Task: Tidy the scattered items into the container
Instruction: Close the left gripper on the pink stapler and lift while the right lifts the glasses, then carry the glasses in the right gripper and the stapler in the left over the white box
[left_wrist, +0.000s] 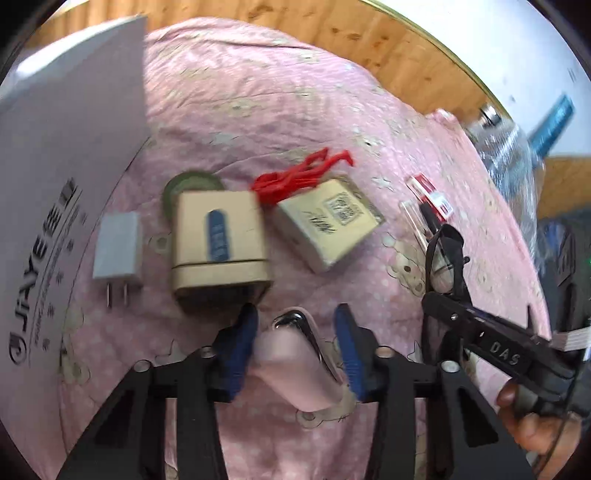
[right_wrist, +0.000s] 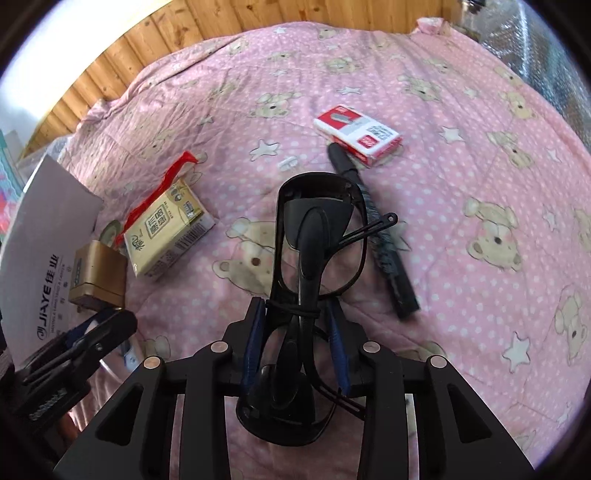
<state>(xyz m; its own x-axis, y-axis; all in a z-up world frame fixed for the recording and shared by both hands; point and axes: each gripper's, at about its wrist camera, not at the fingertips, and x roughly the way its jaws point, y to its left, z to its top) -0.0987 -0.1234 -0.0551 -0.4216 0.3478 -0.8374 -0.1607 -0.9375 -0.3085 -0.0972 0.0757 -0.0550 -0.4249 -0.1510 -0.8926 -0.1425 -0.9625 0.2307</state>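
My left gripper (left_wrist: 295, 315) is shut on a small pink object with a chrome clip (left_wrist: 306, 373), held just above the pink bedspread. Just left of it rises the white JIAYE-printed container (left_wrist: 55, 184). My right gripper (right_wrist: 295, 306) is shut on folded black glasses (right_wrist: 317, 221), which stick out forward past its fingertips. In the left wrist view the right gripper (left_wrist: 439, 301) stands at the right with the glasses (left_wrist: 445, 247). The left gripper (right_wrist: 103, 325) shows at the lower left of the right wrist view, beside the container (right_wrist: 44, 236).
On the bedspread lie a white charger plug (left_wrist: 118, 247), a gold box with a blue label (left_wrist: 219, 243), a tissue pack (right_wrist: 166, 236) under a red cord (left_wrist: 303, 173), a black pen (right_wrist: 384, 251) and a red-and-white box (right_wrist: 358, 134). A wooden headboard (right_wrist: 258, 14) runs behind.
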